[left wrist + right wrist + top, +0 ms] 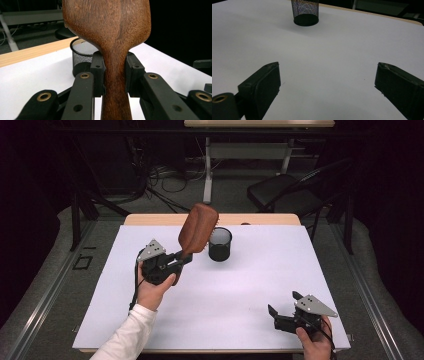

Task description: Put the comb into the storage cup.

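1. Left gripper [184, 257]: clamped on the narrow neck of a wooden hairbrush [198, 228], held up off the white table [150, 320].
2. Brush head: tilted up and to the right, bristle side toward the black mesh cup [220, 244], overlapping its near rim in the high view; whether touching, impossible to tell.
3. Grip seen from the left gripper view: pads [97, 72] pressed on either side of the handle where it tapers, wide head well above them.
4. Risk at the grip: top-heavy brush pivoting or sliding along the smooth taper if tipped further.
5. Risk at the cup: light, standing free and unsupported; a brush edge catching the rim likely to shove or topple it rather than drop inside.
6. Risk of fit: head looking nearly as wide as the cup mouth, so a crooked entry likely to jam.
7. Right gripper [284, 312]: jaws wide apart, holding nothing, low over the near right table, well apart from the cup and no help steadying it.
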Motion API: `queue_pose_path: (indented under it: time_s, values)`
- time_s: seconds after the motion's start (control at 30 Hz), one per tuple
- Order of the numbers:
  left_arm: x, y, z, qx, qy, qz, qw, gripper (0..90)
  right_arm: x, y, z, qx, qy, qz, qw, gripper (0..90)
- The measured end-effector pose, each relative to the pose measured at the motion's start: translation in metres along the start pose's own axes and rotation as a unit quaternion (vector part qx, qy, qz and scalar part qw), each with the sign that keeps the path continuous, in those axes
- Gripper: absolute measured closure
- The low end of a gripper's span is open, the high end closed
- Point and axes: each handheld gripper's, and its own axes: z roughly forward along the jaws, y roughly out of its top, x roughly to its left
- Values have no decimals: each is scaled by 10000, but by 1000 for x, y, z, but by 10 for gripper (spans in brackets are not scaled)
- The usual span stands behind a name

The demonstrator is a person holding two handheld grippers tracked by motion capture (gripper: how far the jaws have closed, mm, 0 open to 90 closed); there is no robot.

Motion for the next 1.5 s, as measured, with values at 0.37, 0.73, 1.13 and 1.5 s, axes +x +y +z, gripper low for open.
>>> queue_pose_path:
  time_s: [0.37, 0.73, 1.13, 1.5]
  values:
    - [-5, 1, 5, -76, -187, 35, 9998, 726, 1, 6, 3, 6, 58, 40, 10000, 58]
    - [-7, 1, 4, -142, -269, 33, 9995, 726, 7, 45, 10, 98, 395, -89, 9991, 0]
    - [-6, -1, 3, -179, -270, 26, 9995, 726, 12, 72, 28, 222, 525, -212, 9981, 0]
    - [-5, -3, 4, -144, -263, -4, 9995, 726, 8, 88, 40, 464, 622, -94, 9969, 0]
